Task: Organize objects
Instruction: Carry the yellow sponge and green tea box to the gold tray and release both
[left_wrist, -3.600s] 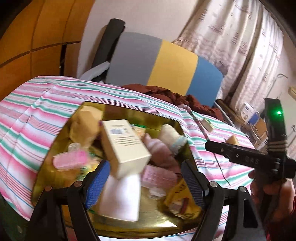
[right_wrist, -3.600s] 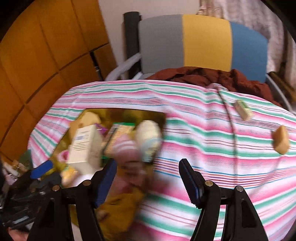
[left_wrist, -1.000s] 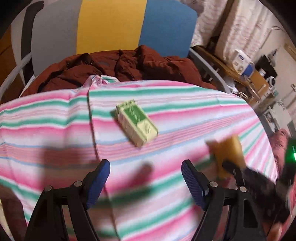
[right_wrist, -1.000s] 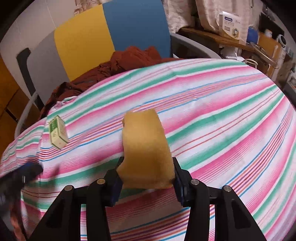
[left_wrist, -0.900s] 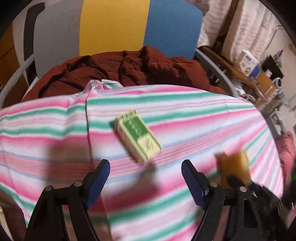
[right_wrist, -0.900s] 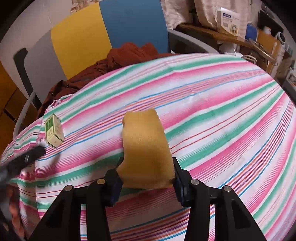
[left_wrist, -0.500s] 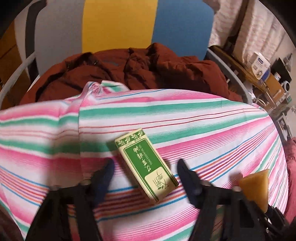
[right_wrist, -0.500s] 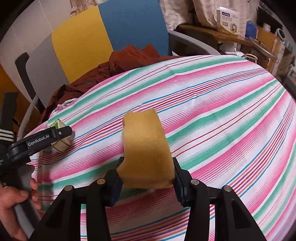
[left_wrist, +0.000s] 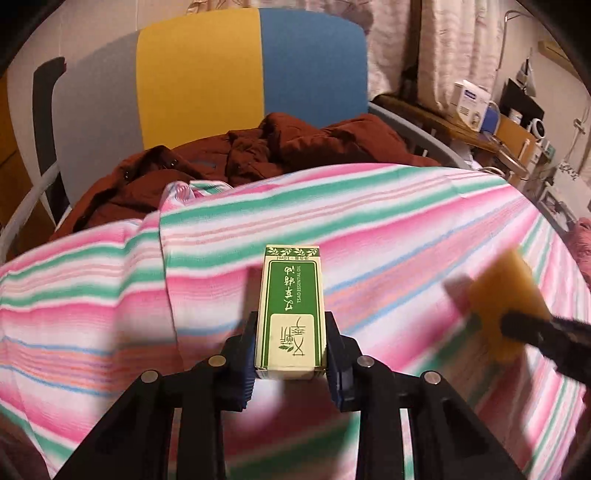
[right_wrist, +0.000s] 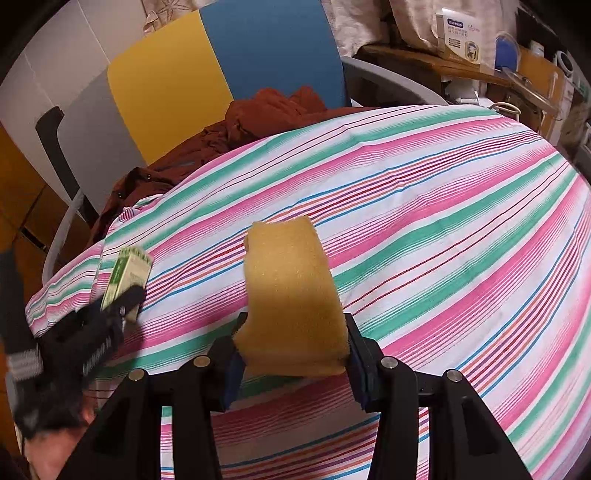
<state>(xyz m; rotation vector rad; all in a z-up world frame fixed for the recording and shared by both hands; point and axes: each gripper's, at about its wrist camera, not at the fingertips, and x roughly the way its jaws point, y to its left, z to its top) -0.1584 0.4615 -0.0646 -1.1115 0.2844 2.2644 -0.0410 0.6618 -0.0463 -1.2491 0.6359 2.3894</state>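
My left gripper (left_wrist: 291, 354) is shut on a small green and cream essential-oil box (left_wrist: 291, 306), held just above the striped cloth. The same box (right_wrist: 127, 271) shows at the left of the right wrist view, between the left gripper's black fingers (right_wrist: 122, 299). My right gripper (right_wrist: 293, 354) is shut on a yellow sponge (right_wrist: 291, 291), which stands up between the pads. The sponge (left_wrist: 506, 295) also shows blurred at the right of the left wrist view, with a black finger (left_wrist: 546, 336) of the right gripper on it.
A pink, green and white striped cloth (right_wrist: 443, 229) covers the table. Behind it stands a chair with a grey, yellow and blue back (left_wrist: 229, 70) and a dark red garment (left_wrist: 280, 151) on the seat. Cluttered shelves (right_wrist: 480, 55) are at the far right.
My left gripper has moved in on the green box and closed on it; it lay loose on the cloth before. The right gripper still holds the sponge and has shifted slightly.
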